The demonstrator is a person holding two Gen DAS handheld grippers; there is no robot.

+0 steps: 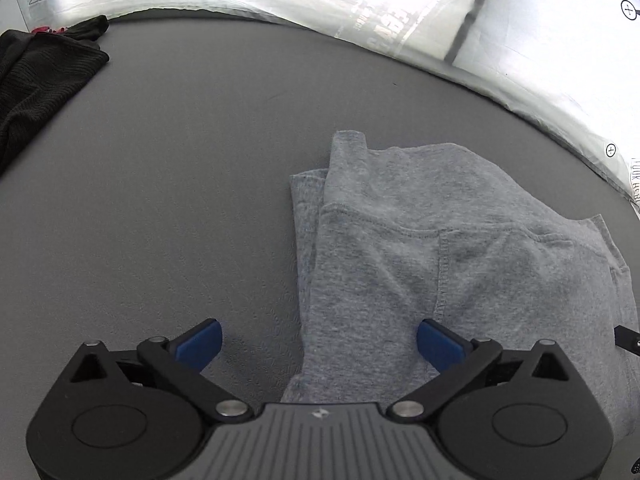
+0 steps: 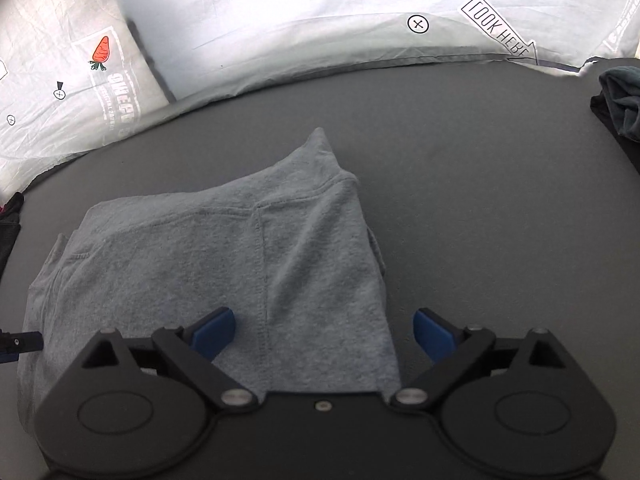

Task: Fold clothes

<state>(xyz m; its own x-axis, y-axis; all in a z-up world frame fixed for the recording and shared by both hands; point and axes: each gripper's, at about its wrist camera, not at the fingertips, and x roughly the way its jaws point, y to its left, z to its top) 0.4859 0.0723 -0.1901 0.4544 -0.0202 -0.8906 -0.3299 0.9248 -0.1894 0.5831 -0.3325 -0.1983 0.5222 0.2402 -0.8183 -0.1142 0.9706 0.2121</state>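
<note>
Grey fabric is lying folded on the dark grey surface (image 1: 160, 184): a heathered grey garment (image 1: 420, 240) with a stitched seam running down its top layer and a narrower layer peeking out along one edge. Left gripper (image 1: 319, 342) is hovering over the garment's near corner with its jaws standing wide, one blue pad (image 1: 438, 344) over the cloth and the other over bare surface, neither pressing anything. Right gripper (image 2: 323, 334) is sitting over the opposite near corner, jaws likewise wide and gripping nothing (a blue pad (image 2: 212, 334) is over the fabric, its twin beyond the edge). White printed bedding (image 2: 280, 20) is bunching along the far side. Black knit clothing (image 1: 36, 80) is resting well apart at the far left, and dark folded clothes (image 2: 620, 100) are sitting at the far right.
</note>
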